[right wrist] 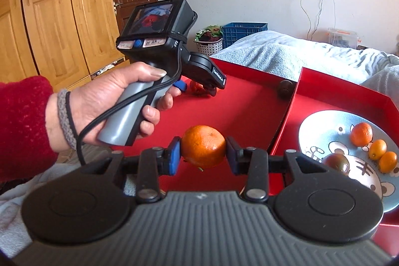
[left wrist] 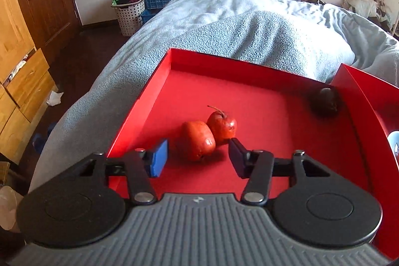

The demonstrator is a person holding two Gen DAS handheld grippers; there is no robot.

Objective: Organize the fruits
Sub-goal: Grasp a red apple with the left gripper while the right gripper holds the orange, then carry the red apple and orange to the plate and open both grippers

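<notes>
Fingers of the right gripper point(right wrist: 203, 152) are clamped on a mandarin point(right wrist: 203, 146), pads on its left and right flanks, fruit held clear above the red tray point(right wrist: 249, 116). Left gripper point(left wrist: 198, 157) fingers are apart, straddling the near side of a red fruit point(left wrist: 197, 140) that sits on the tray floor, touching a second red fruit with a stem point(left wrist: 222, 125) just behind it. No contact yet on the left side as far as I can tell; right pad looks very near the stemmed one. Left hand point(right wrist: 109, 101) grips the grey handle in the right wrist view. Just right of the mandarin: a second red tray point(right wrist: 349, 91) holding a blue cartoon bowl point(right wrist: 314, 131) with another mandarin point(right wrist: 361, 133), two kumquats point(right wrist: 377, 148) and a dark round fruit point(right wrist: 336, 162). Farther back, a dark fruit point(left wrist: 324, 102) sits in the far right corner of the first tray. Trays rest on a bed with a grey blanket point(left wrist: 224, 24). Likely step: carry the mandarin right and lower it into the bowl's bare near-left part before releasing, low drop so it doesn't roll out. For the left, advance so the pads centre on the near red fruit only, keep the right pad off the stemmed one, squeeze gently since the skin looks soft.
</notes>
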